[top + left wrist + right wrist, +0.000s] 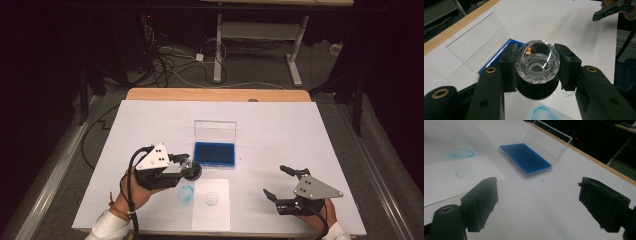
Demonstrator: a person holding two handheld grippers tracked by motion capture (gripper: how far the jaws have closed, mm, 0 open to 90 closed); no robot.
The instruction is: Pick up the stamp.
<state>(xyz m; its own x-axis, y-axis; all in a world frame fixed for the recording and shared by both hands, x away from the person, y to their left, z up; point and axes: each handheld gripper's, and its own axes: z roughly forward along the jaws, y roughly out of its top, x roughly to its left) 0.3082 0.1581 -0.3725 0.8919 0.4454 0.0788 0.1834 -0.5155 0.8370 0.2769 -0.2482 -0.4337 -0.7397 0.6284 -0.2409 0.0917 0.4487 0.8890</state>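
Two grippers over a white worktop (pixel 280 125): the left gripper (pixel 187 166) pinches a faceted glass stamp (pixel 537 62) at seven o'clock from the blue ink pad (pixel 214 154), while the right gripper (pixel 276 182), at four o'clock, has its jaws spread, nothing between them.

The black base of the faceted glass stamp (pixel 537 65) is mostly hidden behind its own clear knob and between the jaws of the left gripper (pixel 537 67), so its printing face cannot be seen. Just beside the blue ink pad (pixel 214 154), on the paper sheet (pixel 211 212), the round stamped mark (pixel 211 199) is too small and faint to read. The blue smudge (pixel 544 113) below the stamp is cut off by the bottom edge. The person's arms run off the bottom edge in the high view.
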